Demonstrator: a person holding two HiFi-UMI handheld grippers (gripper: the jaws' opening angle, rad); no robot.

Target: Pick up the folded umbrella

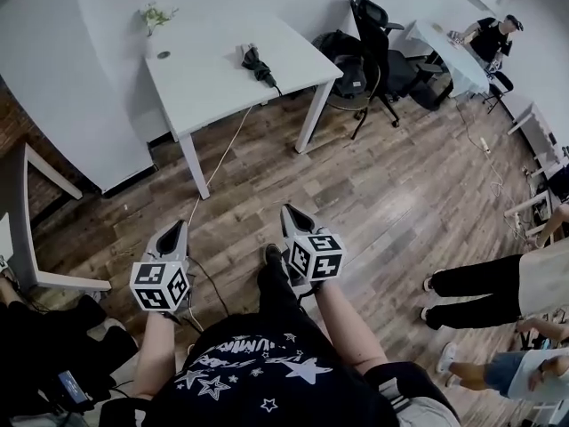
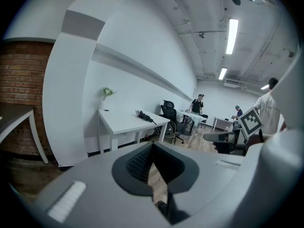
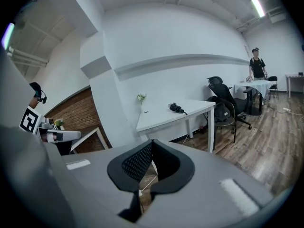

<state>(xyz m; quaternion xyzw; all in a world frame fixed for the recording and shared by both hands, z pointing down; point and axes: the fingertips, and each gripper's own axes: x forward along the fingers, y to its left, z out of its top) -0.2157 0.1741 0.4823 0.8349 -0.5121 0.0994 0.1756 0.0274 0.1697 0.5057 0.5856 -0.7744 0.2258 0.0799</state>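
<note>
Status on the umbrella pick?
Left gripper shut, empty; right gripper shut, empty. Folded umbrella lying on white table, well ahead, untouched. Cable trails over the floor between.

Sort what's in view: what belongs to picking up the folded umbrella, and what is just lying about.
Belongs to the job: folded umbrella on the white table; left gripper and right gripper, both shut and empty.

Just lying about: small plant, black office chair, trailing cable.
</note>
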